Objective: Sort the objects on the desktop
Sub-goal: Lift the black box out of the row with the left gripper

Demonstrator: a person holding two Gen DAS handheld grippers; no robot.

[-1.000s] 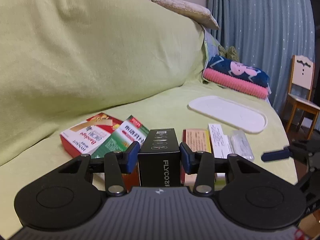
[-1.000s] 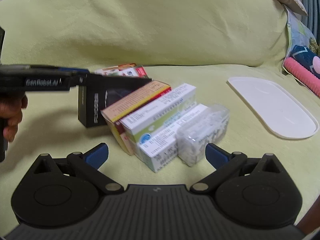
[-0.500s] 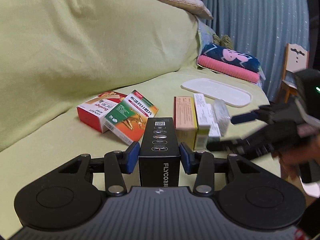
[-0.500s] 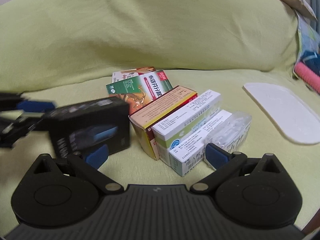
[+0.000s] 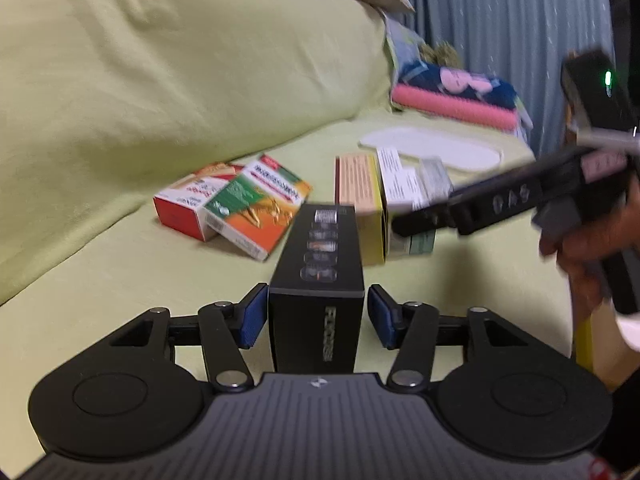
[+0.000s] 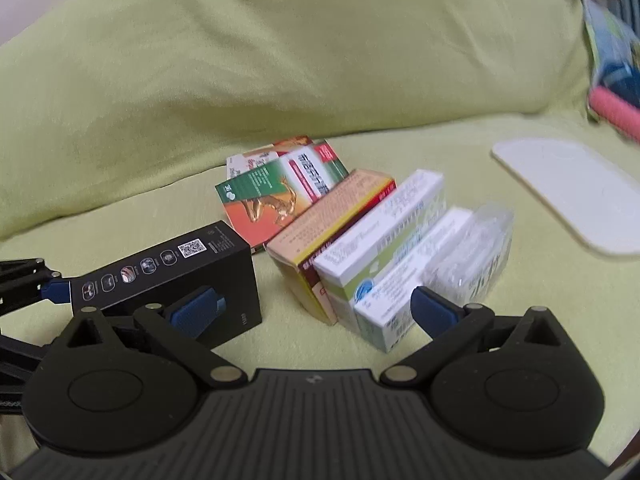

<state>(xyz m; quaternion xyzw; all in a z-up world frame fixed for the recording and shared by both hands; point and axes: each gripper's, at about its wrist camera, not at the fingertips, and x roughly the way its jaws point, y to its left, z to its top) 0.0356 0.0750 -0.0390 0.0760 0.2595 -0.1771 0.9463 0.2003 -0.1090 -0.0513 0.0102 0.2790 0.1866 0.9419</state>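
one white tray (image 6: 568,192) bare; black box (image 5: 318,276) between left gripper (image 5: 316,314) pads.

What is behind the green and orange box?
A red and white box lies partly under and behind the green and orange box, which leans on it. The overlapped part is hidden; nothing else shows there but sofa cover.

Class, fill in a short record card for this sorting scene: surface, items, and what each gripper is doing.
Surface: yellow-green sofa cover
Left gripper: pads flank the black box; whether they grip it is unclear
Black box: lying on the cover, left of the row
Right gripper: open, holding nothing
Row: orange-yellow box, white-green box, clear plastic case, side by side
Behind row: green-orange box
Far right: white oval tray, nothing on it
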